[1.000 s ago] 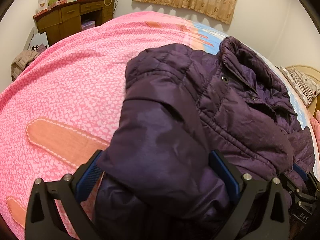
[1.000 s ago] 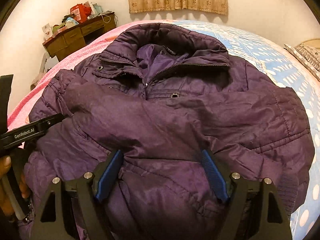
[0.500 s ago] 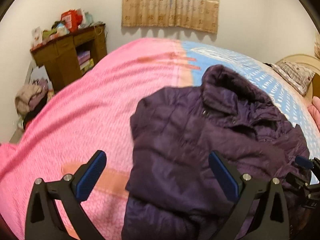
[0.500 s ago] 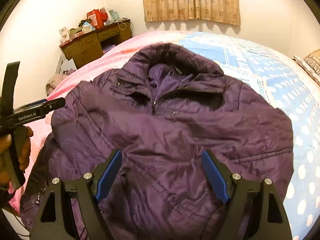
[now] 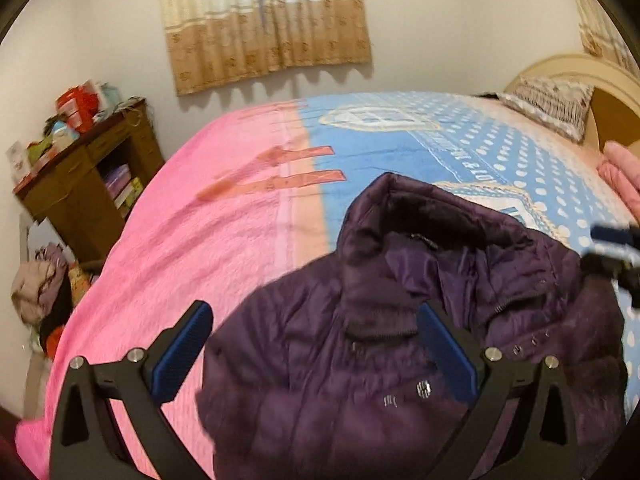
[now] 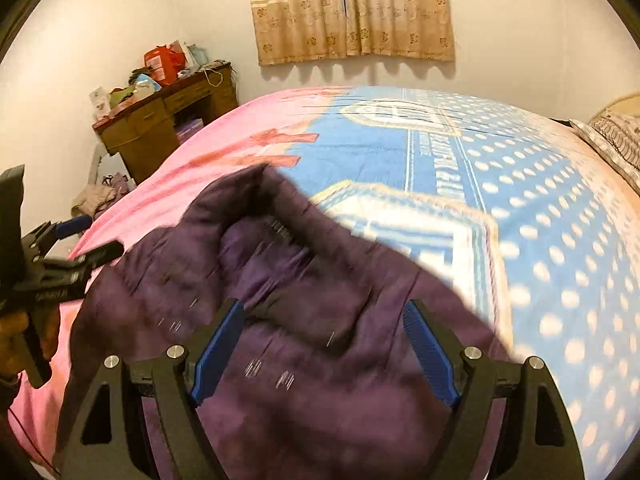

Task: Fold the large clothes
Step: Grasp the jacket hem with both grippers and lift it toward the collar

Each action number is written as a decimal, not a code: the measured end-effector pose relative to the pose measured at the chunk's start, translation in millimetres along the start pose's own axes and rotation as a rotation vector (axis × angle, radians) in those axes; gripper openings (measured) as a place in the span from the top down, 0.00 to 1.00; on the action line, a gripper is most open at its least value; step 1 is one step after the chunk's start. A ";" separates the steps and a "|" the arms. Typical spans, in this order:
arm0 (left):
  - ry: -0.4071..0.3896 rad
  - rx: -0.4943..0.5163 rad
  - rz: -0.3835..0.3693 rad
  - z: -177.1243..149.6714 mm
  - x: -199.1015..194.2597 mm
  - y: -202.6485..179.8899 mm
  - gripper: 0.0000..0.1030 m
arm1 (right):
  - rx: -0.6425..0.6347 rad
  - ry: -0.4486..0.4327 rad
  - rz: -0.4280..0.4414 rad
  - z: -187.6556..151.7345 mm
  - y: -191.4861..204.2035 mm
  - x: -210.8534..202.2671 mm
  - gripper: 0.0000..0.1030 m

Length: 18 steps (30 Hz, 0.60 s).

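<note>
A dark purple quilted jacket (image 5: 360,380) lies front-up on the bed, its collar (image 5: 400,200) pointing toward the far wall. My left gripper (image 5: 312,316) hovers open above the jacket's left shoulder, nothing between its blue pads. In the right wrist view the jacket (image 6: 320,400) is motion-blurred. My right gripper (image 6: 324,308) stands open over its chest, holding nothing. The left gripper (image 6: 60,272) shows at that view's left edge, in a person's hand (image 6: 16,332). The right gripper's tip (image 5: 612,248) pokes in at the left wrist view's right edge.
The bed (image 5: 200,240) has a pink and blue dotted cover. A cluttered wooden desk (image 5: 80,184) stands at the far left with a clothes pile (image 5: 44,292) on the floor beside it. A pillow (image 5: 552,100) and headboard (image 5: 580,72) are at the right.
Both grippers have risen and drawn back from the jacket, which now sits lower and smaller in view. The left gripper has rolled, and the sleeve is no longer between its fingers.
</note>
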<state>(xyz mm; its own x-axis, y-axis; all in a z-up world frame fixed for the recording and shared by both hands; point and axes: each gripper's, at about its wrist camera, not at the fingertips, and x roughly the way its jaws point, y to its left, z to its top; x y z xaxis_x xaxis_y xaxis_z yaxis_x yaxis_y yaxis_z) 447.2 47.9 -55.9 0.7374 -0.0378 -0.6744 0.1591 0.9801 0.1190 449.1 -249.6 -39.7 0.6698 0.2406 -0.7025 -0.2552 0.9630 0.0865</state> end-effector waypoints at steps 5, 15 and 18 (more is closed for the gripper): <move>0.027 0.009 0.000 27.8 39.1 -2.6 0.00 | -0.064 0.025 -0.014 35.5 -0.9 47.4 0.20; 0.073 0.032 -0.058 44.1 94.6 -18.4 0.27 | -0.258 0.104 -0.045 48.5 26.2 119.7 0.57; 0.086 0.090 -0.120 39.4 94.3 -28.7 0.82 | -0.272 0.100 -0.048 41.6 24.9 117.3 0.80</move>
<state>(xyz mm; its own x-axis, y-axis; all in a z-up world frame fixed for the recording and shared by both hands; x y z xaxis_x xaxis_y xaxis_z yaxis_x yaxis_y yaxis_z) 538.0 8.5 -94.2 0.6514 -0.1327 -0.7470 0.3034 0.9480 0.0961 550.3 -192.4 -90.6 0.6167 0.1696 -0.7687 -0.4117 0.9018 -0.1312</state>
